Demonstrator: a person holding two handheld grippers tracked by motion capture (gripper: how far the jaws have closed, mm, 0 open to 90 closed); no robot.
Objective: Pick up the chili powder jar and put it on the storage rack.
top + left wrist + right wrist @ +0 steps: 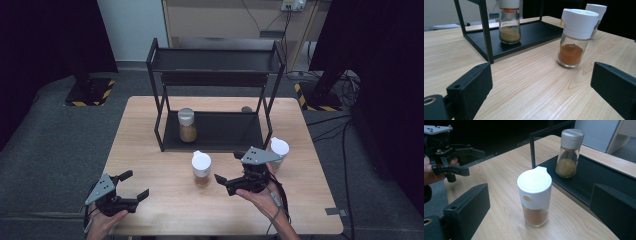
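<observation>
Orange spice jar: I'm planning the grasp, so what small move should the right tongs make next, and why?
Probably ease the right tongs forward around the orange spice jar: their jaws stand open, the jar stands upright and untouched ahead of them, centred in the gap.

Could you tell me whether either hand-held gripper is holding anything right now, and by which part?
Nothing is held. The left hand-held gripper is open over bare table, and the right hand-held gripper is open, facing the white-capped spice jar without touching it.

Three spice jars (201,169) — one rack (215,60) — two grippers (235,172)
</observation>
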